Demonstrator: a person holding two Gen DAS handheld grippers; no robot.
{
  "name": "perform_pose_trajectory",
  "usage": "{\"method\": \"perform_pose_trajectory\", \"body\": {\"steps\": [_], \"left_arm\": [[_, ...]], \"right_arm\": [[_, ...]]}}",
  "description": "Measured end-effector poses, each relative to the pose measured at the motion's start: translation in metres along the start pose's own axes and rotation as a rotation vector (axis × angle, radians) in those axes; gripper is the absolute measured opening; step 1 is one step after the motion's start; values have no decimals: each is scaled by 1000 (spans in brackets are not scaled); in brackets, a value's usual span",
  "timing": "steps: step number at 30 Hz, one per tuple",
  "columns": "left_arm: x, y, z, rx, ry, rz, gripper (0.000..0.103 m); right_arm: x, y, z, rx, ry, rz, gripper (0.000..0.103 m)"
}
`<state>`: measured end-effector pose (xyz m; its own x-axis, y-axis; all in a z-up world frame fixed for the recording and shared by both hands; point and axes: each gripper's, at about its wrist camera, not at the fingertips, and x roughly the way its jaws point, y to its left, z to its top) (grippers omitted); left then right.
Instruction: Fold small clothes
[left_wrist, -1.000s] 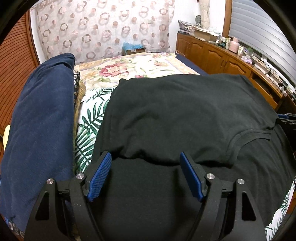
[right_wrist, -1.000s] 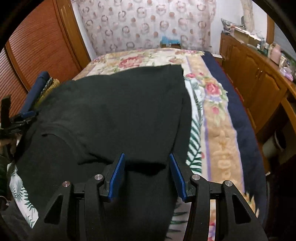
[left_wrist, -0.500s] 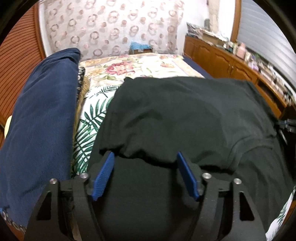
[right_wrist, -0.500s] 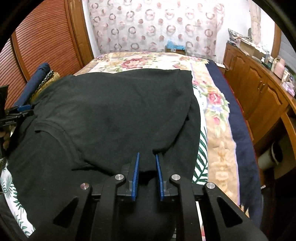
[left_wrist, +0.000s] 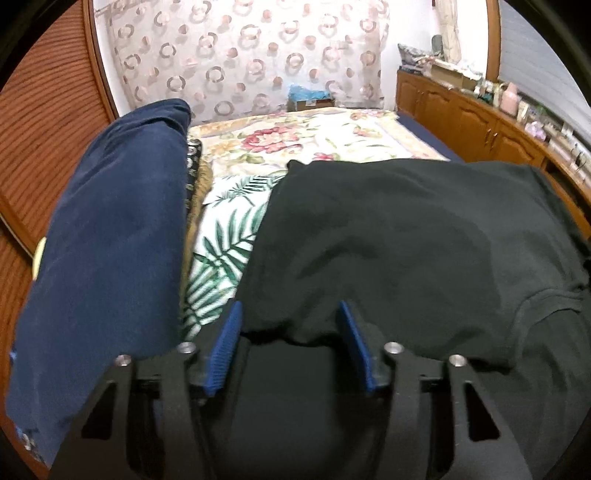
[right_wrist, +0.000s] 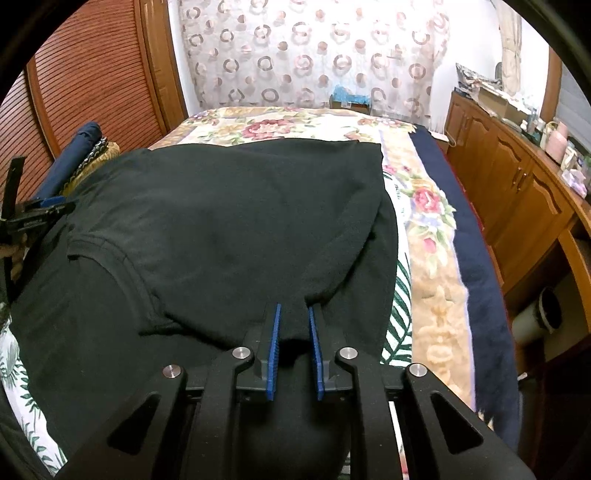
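At the frame's left a folded navy garment (left_wrist: 107, 236) lies aside. The black shirt (left_wrist: 399, 240) fills the centre of the bed (left_wrist: 295, 136). Left claw (left_wrist: 290, 332) has been closing, still loose around the near hem; right claw (right_wrist: 293, 332) has clenched on it, likely to fold.

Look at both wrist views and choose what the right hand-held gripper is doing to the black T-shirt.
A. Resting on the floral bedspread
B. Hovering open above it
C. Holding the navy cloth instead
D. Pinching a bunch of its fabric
D: in the right wrist view the right hand-held gripper has its blue pads close together with a bunch of the black T-shirt between them.
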<state>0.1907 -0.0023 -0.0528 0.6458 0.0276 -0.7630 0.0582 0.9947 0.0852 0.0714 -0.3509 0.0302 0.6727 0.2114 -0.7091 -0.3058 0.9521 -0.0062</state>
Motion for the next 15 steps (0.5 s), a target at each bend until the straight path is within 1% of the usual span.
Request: {"method": "perform_pose_trajectory", "body": {"steps": [1, 2, 4, 6, 7, 8, 12, 15], "left_arm": [[1, 2, 0, 3, 2, -3, 53], [2, 3, 0, 9, 7, -5, 48], [4, 1, 0, 37, 19, 17, 34], [3, 2, 0, 52, 18, 6, 23], [3, 2, 0, 54, 20, 2, 12], [2, 2, 1, 59, 20, 2, 9], [-11, -3, 0, 84, -13, -18, 7], [-23, -4, 2, 83, -48, -39, 6]], "right_arm": [[-1, 1, 0, -4, -2, 0, 12], [-2, 1, 0, -8, -4, -1, 11], [-4, 1, 0, -15, -9, -4, 10], [-5, 0, 0, -24, -15, -4, 9], [-7, -1, 0, -28, -20, -5, 8], [-8, -1, 0, -31, -27, -7, 7], [-21, 1, 2, -41, -76, -8, 6], [-35, 4, 4, -44, -126, -8, 5]]}}
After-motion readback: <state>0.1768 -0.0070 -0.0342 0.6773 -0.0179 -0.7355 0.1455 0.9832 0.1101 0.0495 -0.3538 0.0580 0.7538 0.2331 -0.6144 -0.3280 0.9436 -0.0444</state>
